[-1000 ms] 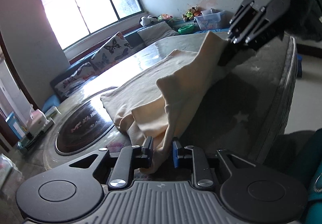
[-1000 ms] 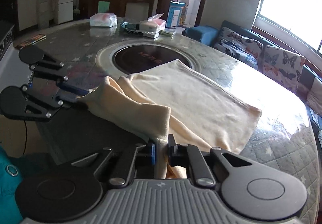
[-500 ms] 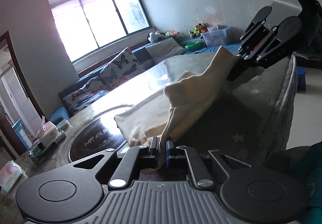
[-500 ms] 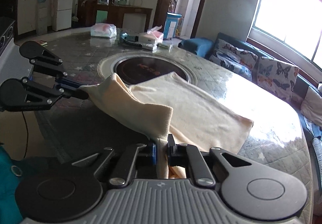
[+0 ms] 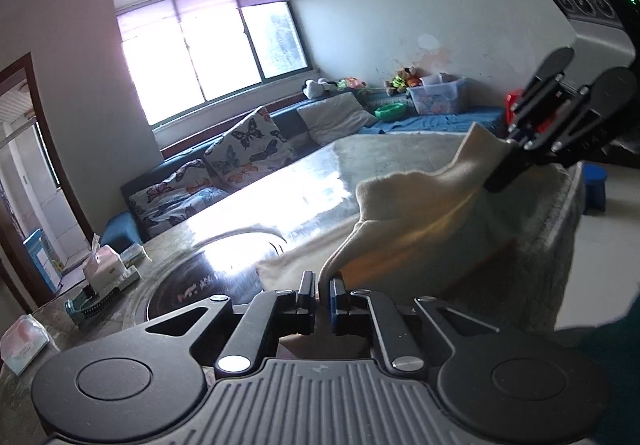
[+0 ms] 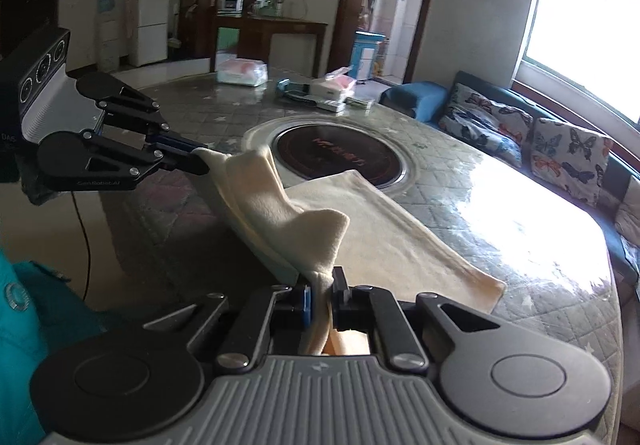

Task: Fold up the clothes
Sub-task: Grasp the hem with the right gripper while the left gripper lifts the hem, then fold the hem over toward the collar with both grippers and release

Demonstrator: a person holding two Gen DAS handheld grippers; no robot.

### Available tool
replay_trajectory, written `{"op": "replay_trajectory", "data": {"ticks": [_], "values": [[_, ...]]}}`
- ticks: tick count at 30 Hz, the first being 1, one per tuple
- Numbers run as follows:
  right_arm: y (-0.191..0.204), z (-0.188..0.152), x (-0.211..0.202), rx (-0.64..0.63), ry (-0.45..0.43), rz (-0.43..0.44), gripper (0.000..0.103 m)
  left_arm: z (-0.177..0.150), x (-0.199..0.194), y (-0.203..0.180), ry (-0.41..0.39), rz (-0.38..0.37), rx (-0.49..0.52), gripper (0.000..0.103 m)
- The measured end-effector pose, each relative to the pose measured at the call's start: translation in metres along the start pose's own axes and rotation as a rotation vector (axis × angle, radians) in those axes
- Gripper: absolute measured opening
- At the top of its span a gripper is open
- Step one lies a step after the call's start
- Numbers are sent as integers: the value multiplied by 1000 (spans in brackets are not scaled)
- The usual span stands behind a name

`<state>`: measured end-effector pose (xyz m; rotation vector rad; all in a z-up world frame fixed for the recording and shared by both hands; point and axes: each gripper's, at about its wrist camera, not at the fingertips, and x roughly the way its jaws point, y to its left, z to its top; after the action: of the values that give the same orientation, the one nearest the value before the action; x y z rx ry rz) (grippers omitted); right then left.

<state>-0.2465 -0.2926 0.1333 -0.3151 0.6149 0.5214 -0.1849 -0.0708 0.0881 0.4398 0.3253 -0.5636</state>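
Landmark: the round black induction cooktop (image 6: 339,154) set into the middle of the big table (image 6: 532,241).

On the left of the cooktop in the right wrist view, the left gripper (image 6: 200,160) is clamped on 1 corner of the cream cloth (image 6: 372,229), its 2 fingers pressed together on the fabric and holding that corner up above the table edge. From there the raised edge of the cloth sags and then rises into a peak on the near side of the cooktop. The far part of the cloth lies flat on the table, its upper corner just beside the cooktop rim, the rest spreading to the right of it.

Nearest the camera, below the cooktop, the right gripper (image 6: 322,291) pinches the other lifted corner, with the cloth bunched between its closed fingers.

In the left wrist view the left gripper (image 5: 320,291) grips the cloth (image 5: 404,213) to the right of the cooktop (image 5: 188,289), and the right gripper (image 5: 498,181) holds the far corner further right.

Beyond the cooktop sit a tissue box (image 6: 334,85) and a plastic-wrapped pack (image 6: 241,71); butterfly cushions (image 6: 568,153) line the sofa to its right.
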Motion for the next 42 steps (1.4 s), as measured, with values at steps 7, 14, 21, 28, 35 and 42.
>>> {"op": "replay_trajectory", "data": {"ticks": [7,14,21,28,35,42], "values": [[-38,19,20,36,-6,-34,8,25,56,19,0,44,-30,7],[-91,38,64,87,17,-76,8,43,125,29,49,78,-91,8],[-128,33,127,166,63,-115,8,33,200,34,170,102,-132,8],[-147,14,163,284,109,-146,21,19,225,38,239,114,-184,13],[-157,13,142,363,76,-148,29,31,209,51,213,154,-246,19],[-153,23,144,417,43,-117,18,39,180,32,170,83,-249,19]]}}
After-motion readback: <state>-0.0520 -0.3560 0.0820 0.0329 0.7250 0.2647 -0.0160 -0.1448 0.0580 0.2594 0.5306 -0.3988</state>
